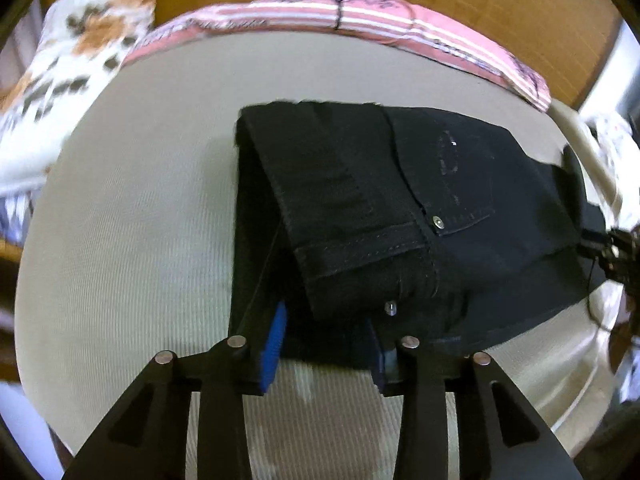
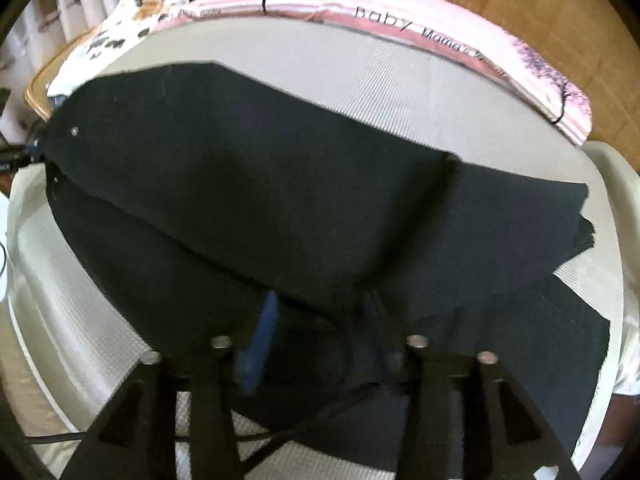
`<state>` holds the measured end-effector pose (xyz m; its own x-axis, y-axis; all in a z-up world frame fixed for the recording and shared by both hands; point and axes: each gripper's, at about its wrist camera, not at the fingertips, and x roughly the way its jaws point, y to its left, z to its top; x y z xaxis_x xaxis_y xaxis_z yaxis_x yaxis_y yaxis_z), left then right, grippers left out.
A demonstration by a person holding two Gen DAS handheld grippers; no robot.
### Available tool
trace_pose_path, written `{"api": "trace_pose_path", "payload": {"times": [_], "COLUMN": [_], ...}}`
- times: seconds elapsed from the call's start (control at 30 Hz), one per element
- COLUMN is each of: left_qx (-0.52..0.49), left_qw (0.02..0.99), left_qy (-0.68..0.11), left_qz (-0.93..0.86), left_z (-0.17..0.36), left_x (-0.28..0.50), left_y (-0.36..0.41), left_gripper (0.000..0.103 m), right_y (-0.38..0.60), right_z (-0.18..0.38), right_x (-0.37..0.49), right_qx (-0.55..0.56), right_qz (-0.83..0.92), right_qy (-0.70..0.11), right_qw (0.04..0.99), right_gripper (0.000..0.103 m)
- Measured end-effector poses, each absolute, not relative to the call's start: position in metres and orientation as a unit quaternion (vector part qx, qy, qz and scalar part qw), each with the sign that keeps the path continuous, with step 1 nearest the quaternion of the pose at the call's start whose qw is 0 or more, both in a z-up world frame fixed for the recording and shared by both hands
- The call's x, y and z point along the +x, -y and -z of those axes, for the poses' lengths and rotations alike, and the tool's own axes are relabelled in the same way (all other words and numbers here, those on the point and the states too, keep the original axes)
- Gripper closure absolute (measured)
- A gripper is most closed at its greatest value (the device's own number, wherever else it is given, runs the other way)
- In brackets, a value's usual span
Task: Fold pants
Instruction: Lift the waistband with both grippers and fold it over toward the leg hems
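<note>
- One floral cloth lies bunched past the bed's far left corner, clear of the work.
- The left tongs stand open, with the waistband end of the pants lying between the blue pads; nothing looks pinched.
- One pair of black pants lies across the middle of the bed, partly folded: a leg is doubled back over the waistband and pocket.
- One pink striped blanket runs along the bed's far edge.
- The right tongs also look open, low over the leg fabric near the bed's front edge; blur hides whether cloth is caught.
- Risk, as I judge it: closing on only the top layer would drag the fold askew, or slide the pants off the front edge.
</note>
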<state>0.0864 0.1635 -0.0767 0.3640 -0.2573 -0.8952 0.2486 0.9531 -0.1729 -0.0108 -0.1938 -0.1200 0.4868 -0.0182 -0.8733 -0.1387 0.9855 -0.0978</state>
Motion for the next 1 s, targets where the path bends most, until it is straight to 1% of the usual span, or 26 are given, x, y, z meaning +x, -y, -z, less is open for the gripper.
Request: {"api": "trace_pose_path", "payload": {"times": [0.07, 0.2, 0.27, 0.37, 0.5, 0.73, 0.83, 0.9, 0.97, 1.0], "left_qx": [-0.039, -0.188, -0.258, -0.322, -0.363, -0.385, -0.400, -0.413, -0.406, -0.401], "left_qw": [0.819, 0.784, 0.762, 0.738, 0.733, 0.736, 0.732, 0.730, 0.734, 0.736], "left_qy": [-0.554, -0.569, -0.568, -0.566, -0.555, -0.545, -0.541, -0.535, -0.535, -0.537], "left_qz": [0.144, 0.159, 0.171, 0.177, 0.153, 0.117, 0.107, 0.103, 0.098, 0.096], "left_z": [0.073, 0.068, 0.071, 0.083, 0.095, 0.107, 0.115, 0.117, 0.116, 0.115], "left_x": [0.084, 0.074, 0.069, 0.067, 0.073, 0.089, 0.094, 0.097, 0.097, 0.098], "left_y": [-0.173, -0.194, -0.197, -0.192, -0.189, -0.187, -0.190, -0.192, -0.194, -0.194], "left_gripper": [0.059, 0.057, 0.056, 0.056, 0.056, 0.056, 0.057, 0.060, 0.070, 0.072], "right_y": [0.195, 0.210, 0.224, 0.247, 0.264, 0.289, 0.295, 0.294, 0.295, 0.296], "right_z": [0.111, 0.098, 0.098, 0.108, 0.125, 0.150, 0.157, 0.156, 0.155, 0.156], "right_x": [-0.018, -0.032, -0.034, -0.039, -0.043, -0.038, -0.031, -0.025, -0.020, -0.017], "right_qx": [-0.066, 0.002, 0.064, 0.179, 0.254, 0.353, 0.374, 0.374, 0.371, 0.370], "right_qz": [-0.034, -0.042, -0.045, -0.046, -0.023, 0.009, 0.012, 0.011, 0.014, 0.016], "right_qy": [-0.494, -0.485, -0.486, -0.480, -0.477, -0.449, -0.426, -0.421, -0.421, -0.424], "right_qw": [0.866, 0.873, 0.870, 0.857, 0.841, 0.821, 0.824, 0.826, 0.827, 0.827], "right_gripper": [0.058, 0.057, 0.057, 0.057, 0.056, 0.056, 0.056, 0.056, 0.065, 0.078]}}
